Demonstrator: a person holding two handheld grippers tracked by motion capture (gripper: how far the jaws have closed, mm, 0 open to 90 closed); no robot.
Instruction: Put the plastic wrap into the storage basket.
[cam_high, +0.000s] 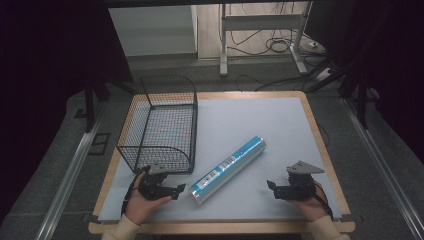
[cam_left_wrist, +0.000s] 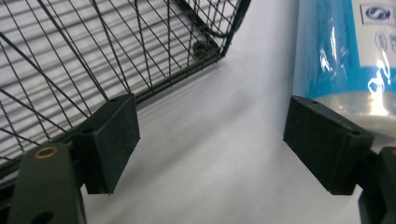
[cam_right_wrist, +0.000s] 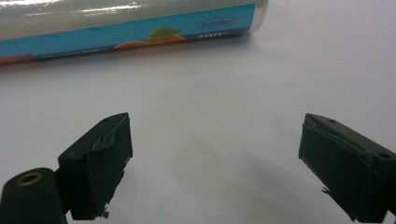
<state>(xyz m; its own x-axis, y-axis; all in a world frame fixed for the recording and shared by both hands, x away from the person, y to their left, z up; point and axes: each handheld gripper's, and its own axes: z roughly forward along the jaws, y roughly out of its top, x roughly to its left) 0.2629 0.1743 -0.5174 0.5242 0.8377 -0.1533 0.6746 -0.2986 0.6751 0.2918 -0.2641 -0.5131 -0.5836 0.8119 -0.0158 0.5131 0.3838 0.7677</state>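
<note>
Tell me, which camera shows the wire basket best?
The high view: the whole black wire basket stands at the table's left. The left gripper view catches just a close corner of its mesh.

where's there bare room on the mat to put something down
Most bare room is the far right of the grey mat, between the wire basket and the mat's right edge, beyond the roll. It is crowded at the near left, where the left gripper sits between basket and roll.

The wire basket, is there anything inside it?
Nothing shows inside the wire basket; through the mesh you see only the pale mat under it. The cling film roll lies outside.
</note>
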